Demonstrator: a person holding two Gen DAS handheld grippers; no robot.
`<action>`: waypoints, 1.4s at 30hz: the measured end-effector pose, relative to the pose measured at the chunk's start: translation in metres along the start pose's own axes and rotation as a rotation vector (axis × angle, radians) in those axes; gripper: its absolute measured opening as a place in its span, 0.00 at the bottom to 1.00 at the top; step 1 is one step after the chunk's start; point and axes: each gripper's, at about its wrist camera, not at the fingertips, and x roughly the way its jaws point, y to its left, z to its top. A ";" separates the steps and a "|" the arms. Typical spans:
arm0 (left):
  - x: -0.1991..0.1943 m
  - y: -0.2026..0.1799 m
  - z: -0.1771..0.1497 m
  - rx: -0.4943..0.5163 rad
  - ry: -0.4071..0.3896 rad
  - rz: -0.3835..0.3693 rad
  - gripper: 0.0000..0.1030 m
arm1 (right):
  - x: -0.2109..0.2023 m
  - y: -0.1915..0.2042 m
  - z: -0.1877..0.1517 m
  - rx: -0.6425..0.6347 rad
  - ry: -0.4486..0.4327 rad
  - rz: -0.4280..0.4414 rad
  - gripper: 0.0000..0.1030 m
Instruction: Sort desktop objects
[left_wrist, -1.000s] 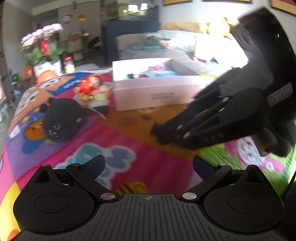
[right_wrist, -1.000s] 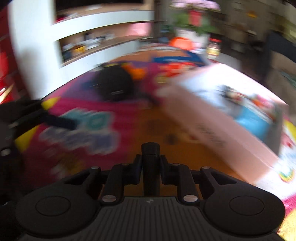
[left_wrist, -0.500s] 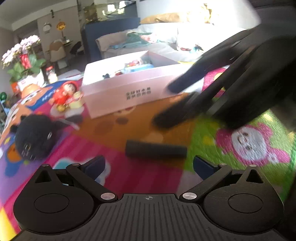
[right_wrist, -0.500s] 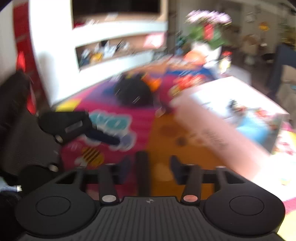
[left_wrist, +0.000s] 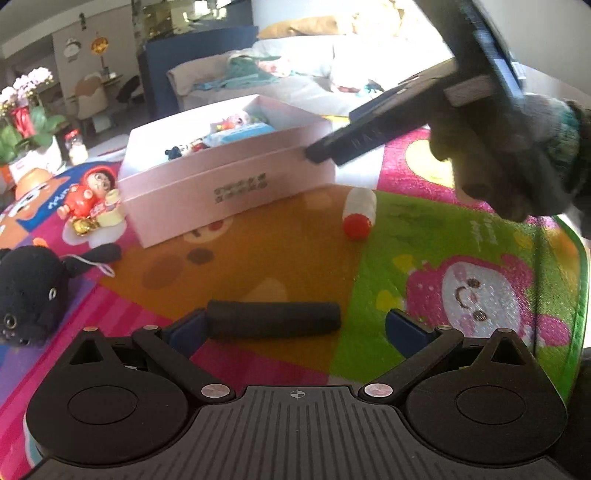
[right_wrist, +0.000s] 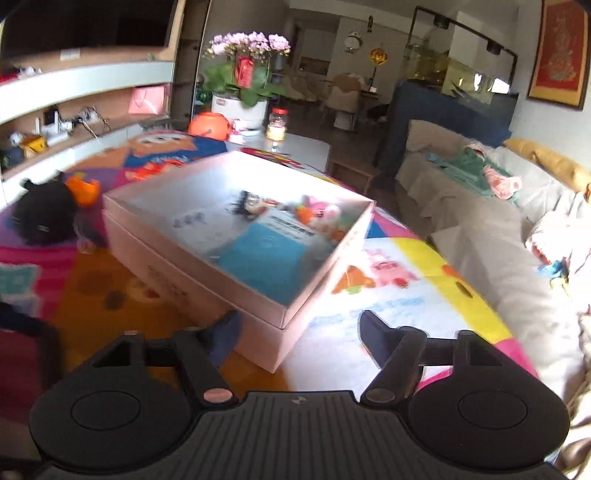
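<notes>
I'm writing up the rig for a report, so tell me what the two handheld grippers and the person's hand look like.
Both grippers, left gripper and right gripper, are matte black plastic with a ribbed top plate, two round discs, silver pivot screws and dark blue finger pads. The hand on the right one wears a grey knitted glove with a greenish cuff.

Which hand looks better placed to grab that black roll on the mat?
Probably the left. Its tongs stand open with the black roll lying just ahead, between the tips. The right tongs, also open, face the corner of the pink box instead.
</notes>
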 end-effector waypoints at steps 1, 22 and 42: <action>0.000 0.000 0.000 0.000 0.001 0.000 1.00 | 0.004 -0.005 0.000 0.018 0.003 -0.028 0.71; -0.005 -0.003 0.008 -0.119 0.004 0.107 0.79 | -0.048 -0.002 -0.045 0.153 0.061 0.198 0.97; -0.056 0.002 0.000 -0.200 -0.050 0.155 0.77 | -0.061 0.021 -0.028 0.053 0.081 0.271 0.43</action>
